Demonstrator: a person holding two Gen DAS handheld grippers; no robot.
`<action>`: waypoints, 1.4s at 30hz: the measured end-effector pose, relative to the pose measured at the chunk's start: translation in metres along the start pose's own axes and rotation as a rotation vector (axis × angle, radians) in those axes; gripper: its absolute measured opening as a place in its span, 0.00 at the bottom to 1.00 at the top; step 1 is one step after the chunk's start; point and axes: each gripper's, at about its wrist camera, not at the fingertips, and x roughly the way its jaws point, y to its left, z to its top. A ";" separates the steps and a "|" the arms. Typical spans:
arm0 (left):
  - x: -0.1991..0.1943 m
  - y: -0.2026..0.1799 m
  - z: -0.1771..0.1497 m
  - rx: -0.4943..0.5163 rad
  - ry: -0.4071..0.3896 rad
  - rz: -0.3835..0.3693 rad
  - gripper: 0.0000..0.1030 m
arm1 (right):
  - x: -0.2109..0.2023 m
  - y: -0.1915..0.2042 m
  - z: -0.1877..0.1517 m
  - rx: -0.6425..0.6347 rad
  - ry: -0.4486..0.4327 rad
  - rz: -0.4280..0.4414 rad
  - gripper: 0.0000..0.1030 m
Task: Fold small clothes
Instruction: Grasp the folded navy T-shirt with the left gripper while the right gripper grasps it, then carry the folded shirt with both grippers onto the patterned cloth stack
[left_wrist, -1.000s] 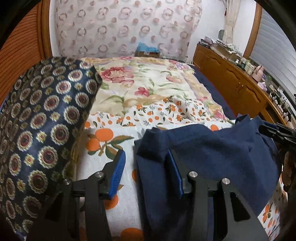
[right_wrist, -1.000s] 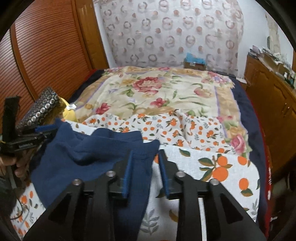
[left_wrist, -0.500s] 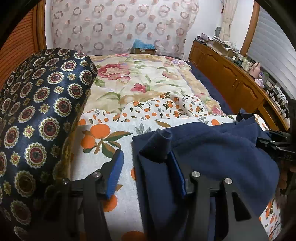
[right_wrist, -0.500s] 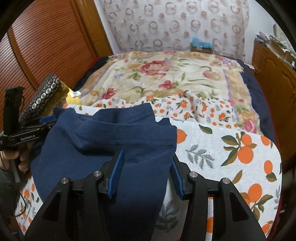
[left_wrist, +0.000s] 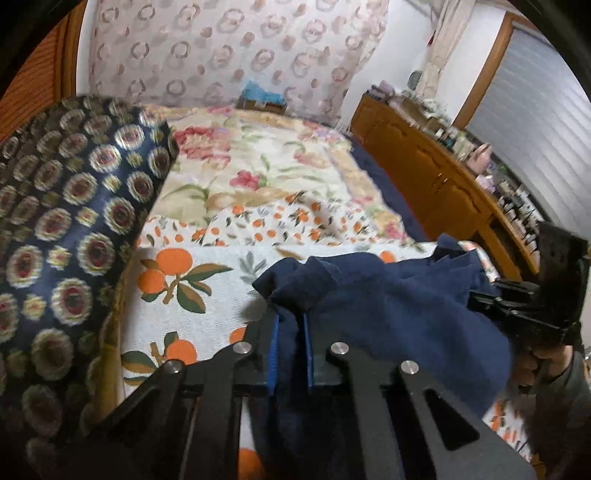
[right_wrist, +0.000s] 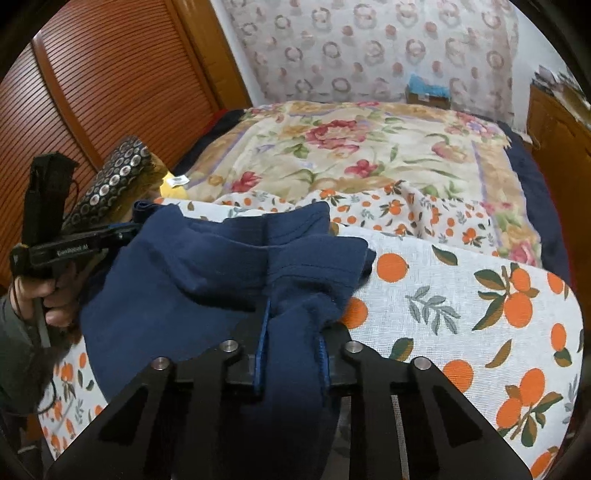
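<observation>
Both tongs pinch the navy garment (left_wrist: 388, 314): left tongs (left_wrist: 290, 332) are nearly closed on its bunched corner at lower centre, and right tongs (right_wrist: 291, 332) grip a thicker fold. It lies across the orange-print sheet (right_wrist: 461, 295) on the bed, beside a patterned cushion (left_wrist: 66, 221) at left.

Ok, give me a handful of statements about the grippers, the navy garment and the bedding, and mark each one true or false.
1. The left gripper is shut on the navy garment. True.
2. The right gripper is open with nothing between its fingers. False: it is clamped on a bunch of the same garment.
3. The garment lies over an orange-print sheet. True.
4. The dark medallion-print cushion sits on the garment. False: it stands apart, to the garment's left in the left wrist view.
5. The garment is red. False: it is navy blue.
</observation>
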 end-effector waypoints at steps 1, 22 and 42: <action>-0.008 -0.003 0.000 0.000 -0.019 -0.013 0.07 | -0.004 0.001 0.000 -0.002 -0.016 -0.003 0.16; -0.154 -0.044 -0.003 0.076 -0.304 0.021 0.06 | -0.099 0.072 0.036 -0.118 -0.306 -0.006 0.12; -0.251 0.053 -0.038 -0.076 -0.482 0.187 0.06 | -0.066 0.210 0.155 -0.452 -0.358 0.105 0.12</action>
